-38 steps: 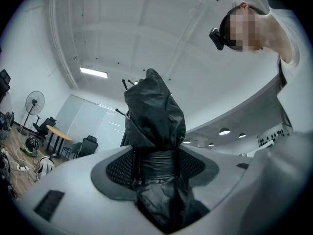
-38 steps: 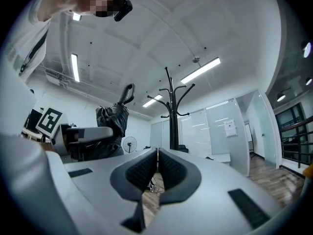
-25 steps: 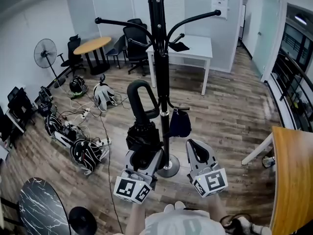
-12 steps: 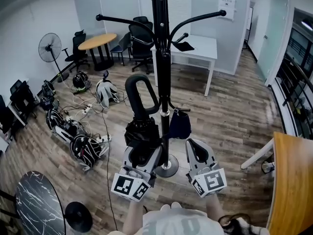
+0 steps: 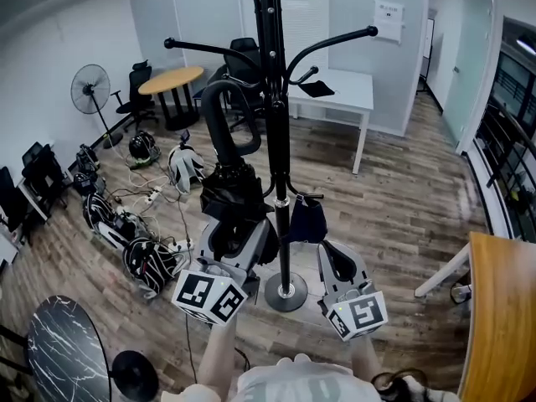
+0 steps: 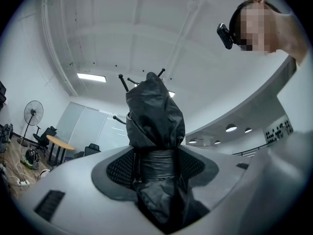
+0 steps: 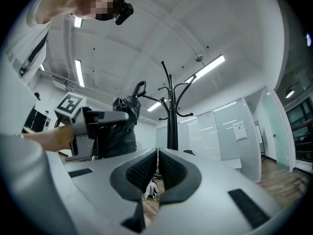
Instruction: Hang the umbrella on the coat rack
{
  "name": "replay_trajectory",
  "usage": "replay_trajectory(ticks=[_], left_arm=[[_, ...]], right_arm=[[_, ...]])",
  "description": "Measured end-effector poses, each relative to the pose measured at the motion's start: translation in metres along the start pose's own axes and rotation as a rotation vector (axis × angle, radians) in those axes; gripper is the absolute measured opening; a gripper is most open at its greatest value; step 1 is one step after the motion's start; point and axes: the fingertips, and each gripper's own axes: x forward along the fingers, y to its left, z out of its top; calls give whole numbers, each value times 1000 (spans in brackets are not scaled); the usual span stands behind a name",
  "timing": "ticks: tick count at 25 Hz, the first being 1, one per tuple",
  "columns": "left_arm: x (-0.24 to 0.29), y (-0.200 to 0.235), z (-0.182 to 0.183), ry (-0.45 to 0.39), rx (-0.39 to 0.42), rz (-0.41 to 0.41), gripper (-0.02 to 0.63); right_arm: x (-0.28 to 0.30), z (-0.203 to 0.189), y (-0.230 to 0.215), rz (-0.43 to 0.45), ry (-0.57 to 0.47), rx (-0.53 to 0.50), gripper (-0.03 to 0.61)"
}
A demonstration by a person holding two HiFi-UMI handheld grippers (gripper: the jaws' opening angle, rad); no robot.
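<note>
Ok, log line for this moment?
left tool: shut on umbrella | umbrella: handle below coat rack arm, not hung | right tool: shut, empty

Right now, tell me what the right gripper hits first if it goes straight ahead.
Probably the black metal coat rack: its pole rises just beyond the right gripper's shut jaws, slightly right of their line. Depth is unclear; it might miss.
</note>
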Motion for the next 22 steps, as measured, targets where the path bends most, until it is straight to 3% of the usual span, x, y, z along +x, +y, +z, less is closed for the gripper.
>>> replay_trajectory(ticks=[8, 13, 22], left_arm=[[57, -12, 98, -83, 81, -117, 281], [87, -29, 156, -141, 178, -167, 281], [134, -48, 226, -142, 164, -244, 281]], right_arm=[[3, 9, -3, 16, -20, 1, 32], [3, 17, 1, 24, -39, 9, 32], [0, 30, -2, 9, -67, 18, 32]])
